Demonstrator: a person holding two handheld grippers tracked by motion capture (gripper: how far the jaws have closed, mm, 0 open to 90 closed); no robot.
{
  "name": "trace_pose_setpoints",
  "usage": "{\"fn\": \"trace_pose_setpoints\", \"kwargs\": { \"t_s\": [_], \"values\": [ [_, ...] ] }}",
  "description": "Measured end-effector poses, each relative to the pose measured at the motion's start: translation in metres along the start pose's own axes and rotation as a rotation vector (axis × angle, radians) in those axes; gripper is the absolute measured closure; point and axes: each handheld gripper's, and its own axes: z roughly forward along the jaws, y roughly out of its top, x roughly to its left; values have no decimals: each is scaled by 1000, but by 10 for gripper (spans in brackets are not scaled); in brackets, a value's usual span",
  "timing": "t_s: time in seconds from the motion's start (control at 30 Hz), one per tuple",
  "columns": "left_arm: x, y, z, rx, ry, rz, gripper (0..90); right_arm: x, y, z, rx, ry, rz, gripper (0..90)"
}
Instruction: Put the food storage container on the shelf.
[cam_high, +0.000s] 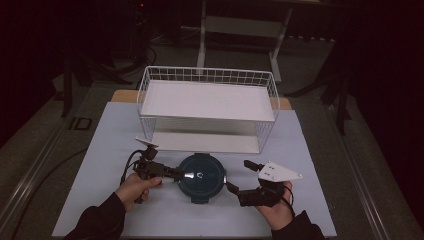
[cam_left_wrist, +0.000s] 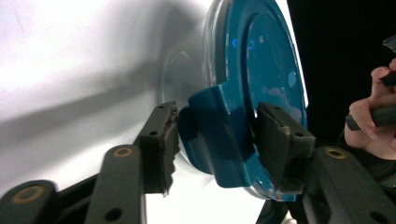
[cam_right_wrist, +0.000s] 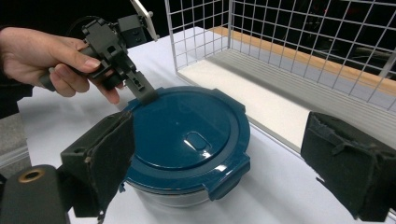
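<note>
We had the left gripper (cam_left_wrist: 217, 140) pinching a side latch of the round teal container (cam_high: 201, 175), which sat on the table (cam_high: 100, 150) just before the wire basket (cam_high: 207, 107). R gripper (cam_right_wrist: 224, 158) stood spread wide beside it, w/ nothing between the pads.

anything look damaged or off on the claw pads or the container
The foam pads of the left claw look frayed and chipped along their edges; the right claw's look ragged too. The round teal plastic lidded container sits upright, its lid level, nothing spilled.
</note>
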Motion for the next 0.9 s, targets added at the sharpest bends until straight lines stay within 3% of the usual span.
{"fn": "trace_pose_setpoints", "kwargs": {
  "t_s": [0.13, 0.27, 0.43, 0.57, 0.6, 0.7, 0.9],
  "values": [
    [6, 0, 1, 15, -42, -31, 506, -1, -1, 1, 6, 1, 17, 99],
    [7, 0, 1, 20, -54, -40, 518, -3, -1, 2, 17, 6, 39, 100],
    [4, -2, -1, 13, -41, -23, 525, -6, -2, 4, 37, 7, 68, 101],
    [-3, -7, -3, 2, -27, 11, 538, -13, -7, 10, 68, 41, 152, 136],
    [-3, -7, -3, 2, -27, 11, 540, -13, -7, 10, 68, 41, 152, 136],
    [-7, -11, -5, -6, -15, 42, 542, -24, -16, 20, 117, 95, 284, 160],
    [-16, -19, -7, -31, 2, 113, 548, -36, -30, 31, 187, 165, 419, 312]
  ]
}}
